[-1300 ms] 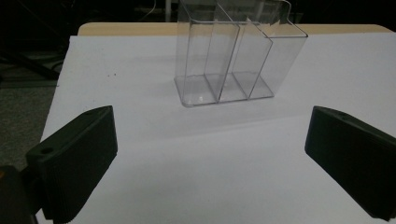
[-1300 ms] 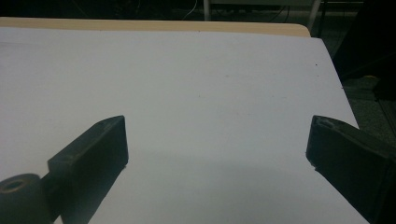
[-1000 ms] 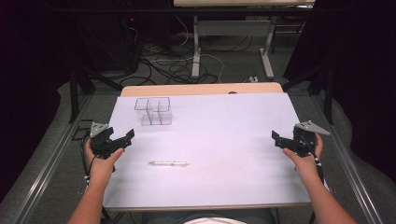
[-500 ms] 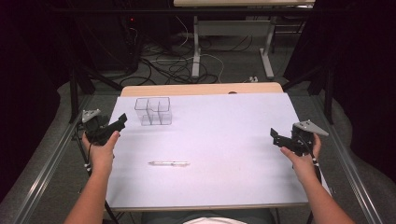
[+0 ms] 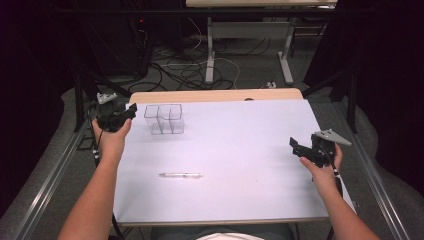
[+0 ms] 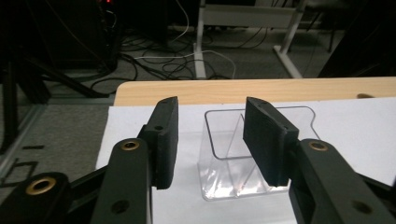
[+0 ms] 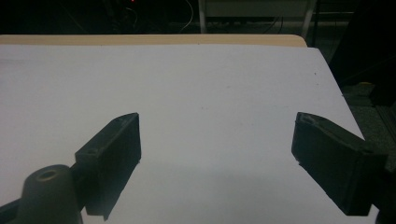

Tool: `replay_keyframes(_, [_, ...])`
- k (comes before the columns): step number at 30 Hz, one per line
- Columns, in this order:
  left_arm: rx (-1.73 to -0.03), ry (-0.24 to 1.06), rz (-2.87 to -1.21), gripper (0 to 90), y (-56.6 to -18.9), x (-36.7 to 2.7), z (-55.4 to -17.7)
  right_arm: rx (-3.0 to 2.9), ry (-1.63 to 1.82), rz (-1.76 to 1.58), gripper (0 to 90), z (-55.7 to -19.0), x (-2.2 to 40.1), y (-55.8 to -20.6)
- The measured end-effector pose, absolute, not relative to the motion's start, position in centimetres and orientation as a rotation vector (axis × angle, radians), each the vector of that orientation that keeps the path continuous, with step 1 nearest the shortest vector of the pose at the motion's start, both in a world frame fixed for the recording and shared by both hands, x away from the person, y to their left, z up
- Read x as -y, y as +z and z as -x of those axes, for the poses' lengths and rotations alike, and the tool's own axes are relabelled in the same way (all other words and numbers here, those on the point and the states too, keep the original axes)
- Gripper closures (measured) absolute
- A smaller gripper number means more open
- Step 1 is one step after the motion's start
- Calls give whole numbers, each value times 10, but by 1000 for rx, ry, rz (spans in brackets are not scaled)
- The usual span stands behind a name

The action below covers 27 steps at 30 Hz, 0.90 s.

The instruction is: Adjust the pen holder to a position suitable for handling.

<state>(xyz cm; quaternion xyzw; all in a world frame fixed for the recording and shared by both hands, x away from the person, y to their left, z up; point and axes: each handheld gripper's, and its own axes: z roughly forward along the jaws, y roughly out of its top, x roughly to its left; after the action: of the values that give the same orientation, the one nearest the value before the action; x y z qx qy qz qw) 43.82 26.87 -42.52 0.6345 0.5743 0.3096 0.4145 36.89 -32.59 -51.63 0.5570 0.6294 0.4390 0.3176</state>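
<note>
A clear plastic organizer (image 5: pixel 164 119) with several compartments stands at the back left of the white sheet (image 5: pixel 240 140). In the left gripper view the organizer (image 6: pixel 229 179) lies ahead, framed by the two black jaws. My left gripper (image 5: pixel 131 110) hovers just left of it, apart from it, open. Its jaws have just been closing, with nothing between them (image 6: pixel 210 135). A clear pen (image 5: pixel 181 175) lies flat on the sheet's near middle. My right gripper (image 5: pixel 294 145) rests at the right edge, open over bare sheet (image 7: pixel 217 149). Its jaws have just closed a little.
The sheet covers a wooden table whose far edge (image 5: pixel 215 95) shows as a bare strip. Behind it are cables on the floor (image 5: pixel 200 70) and the legs of another desk (image 5: pixel 210 50). Metal rails (image 5: pixel 45 190) run along both sides.
My left hand has risen and moved away from the person toward the organizer, and its jaws have narrowed. The right hand has stayed in place.
</note>
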Motion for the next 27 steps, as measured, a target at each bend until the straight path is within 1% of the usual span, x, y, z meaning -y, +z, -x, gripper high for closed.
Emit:
replay_keyframes(4, [-1446, 803, -1622, 568, -420, -264, -450, -1657, 1165, -1458, 157, -369, 327, -517])
replay_keyframes(7, [-1469, 802, -1656, 568, -419, -260, -459, -1653, 1173, -1472, 157, -368, 326, -517])
replay_keyframes(11, [-1478, 791, -1690, 589, -422, -254, -469, -1670, 1165, -1475, 157, -369, 326, -518])
replay_keyframes(14, [-1484, 767, -1734, 625, -425, -251, -476, -1682, 1159, -1484, 157, -369, 324, -519])
replay_keyframes(16, [-1505, 739, -1767, 635, -428, -249, -483, -1687, 1163, -1479, 157, -369, 324, -520])
replay_keyframes(19, [-1523, 738, -1783, 643, -430, -248, -486, -1693, 1161, -1480, 157, -370, 323, -521])
replay_keyframes(21, [-1537, 737, -1783, 655, -431, -247, -489, -1697, 1159, -1484, 157, -370, 323, -521])
replay_keyframes(22, [-1557, 712, -1762, 661, -434, -249, -492, -1700, 1159, -1479, 157, -370, 323, -521])
replay_keyframes(25, [-1575, 696, -1757, 689, -437, -251, -496, -1699, 1171, -1473, 157, -371, 323, -522])
replay_keyframes(27, [-1596, 664, -1764, 706, -442, -253, -500, -1701, 1170, -1473, 157, -371, 322, -522])
